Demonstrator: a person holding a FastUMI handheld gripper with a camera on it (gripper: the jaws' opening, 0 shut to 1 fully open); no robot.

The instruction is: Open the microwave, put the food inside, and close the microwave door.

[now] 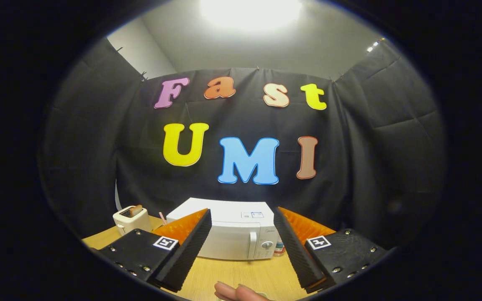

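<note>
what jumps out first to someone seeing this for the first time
A white microwave with its door closed sits on the wooden table, beyond the open gripper. A toaster stands beside the microwave, and fingertips of a hand show between the gripper's fingers.

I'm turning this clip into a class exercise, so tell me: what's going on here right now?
A person is holding a two-finger gripper above a wooden table, its fingers spread open and gripping nothing. Beyond the fingers stands a white microwave with its door shut, so the opening step has not begun. A small white toaster with bread sticking out of it sits to the microwave's left. A hand shows low between the fingers, near the table's front edge.
</note>
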